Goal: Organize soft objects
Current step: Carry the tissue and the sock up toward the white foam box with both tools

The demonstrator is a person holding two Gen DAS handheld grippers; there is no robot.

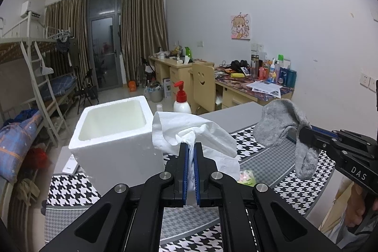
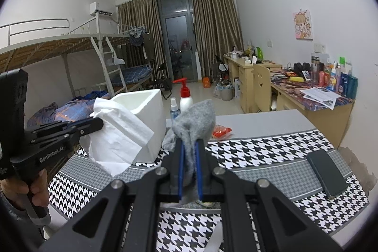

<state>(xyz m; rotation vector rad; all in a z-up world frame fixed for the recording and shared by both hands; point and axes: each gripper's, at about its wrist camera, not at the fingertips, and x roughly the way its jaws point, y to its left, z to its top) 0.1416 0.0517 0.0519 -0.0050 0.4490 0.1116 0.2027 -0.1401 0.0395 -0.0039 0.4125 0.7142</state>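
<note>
My left gripper [image 1: 191,148] is shut on a white paper tissue [image 1: 203,134] that hangs above the table, just right of an open white foam box [image 1: 113,131]. From the right wrist, that left gripper [image 2: 99,124] holds the tissue [image 2: 115,134] in front of the foam box [image 2: 146,105]. My right gripper [image 2: 190,145] is shut on a grey sock [image 2: 196,122], which bunches up over its fingertips. In the left wrist view the right gripper [image 1: 304,131] comes in from the right with the sock [image 1: 281,124] draped over its tip and one end dangling.
A houndstooth cloth [image 2: 259,150] covers the table. On it lie a dark phone [image 2: 327,171], a red packet [image 2: 221,130] and a small green-pink packet [image 1: 246,177]. A red-pump bottle [image 2: 185,98] and a spray bottle [image 2: 174,109] stand behind the box. Desks and bunk beds fill the room.
</note>
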